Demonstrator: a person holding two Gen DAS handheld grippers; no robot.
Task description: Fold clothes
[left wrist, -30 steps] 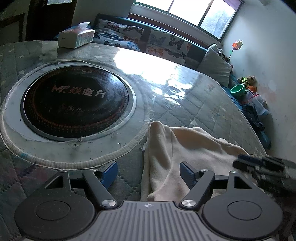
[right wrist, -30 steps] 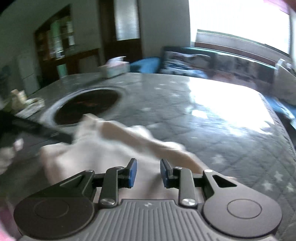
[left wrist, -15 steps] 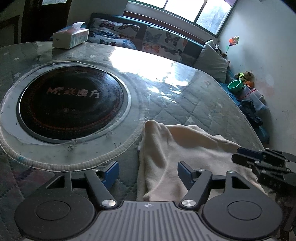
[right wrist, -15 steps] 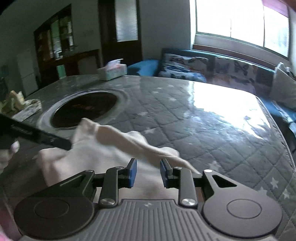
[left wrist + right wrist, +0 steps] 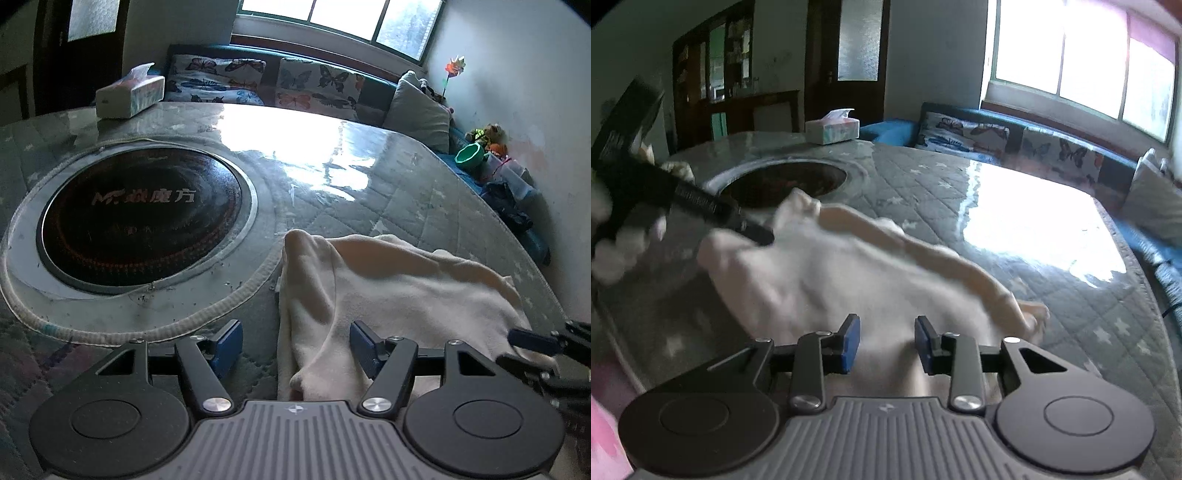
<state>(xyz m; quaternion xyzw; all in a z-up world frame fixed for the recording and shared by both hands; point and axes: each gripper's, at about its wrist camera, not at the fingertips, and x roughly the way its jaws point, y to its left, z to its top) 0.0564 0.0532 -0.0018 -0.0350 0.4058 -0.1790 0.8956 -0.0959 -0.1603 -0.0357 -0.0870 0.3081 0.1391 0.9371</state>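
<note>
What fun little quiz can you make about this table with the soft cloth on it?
1. True or false: the cream fleece garment covers the round black cooktop.
2. Which boxed thing stands at the table's far edge?
3. Does the left gripper pinch the garment? A yes, B no.

Key: 1 false, it lies beside it. 2 the white tissue box. 3 B, its fingers stand apart.

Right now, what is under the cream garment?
The cream garment lies on the grey quilted table cover, beside the round black cooktop, not over it. Whatever the cloth covers is hidden.
</note>
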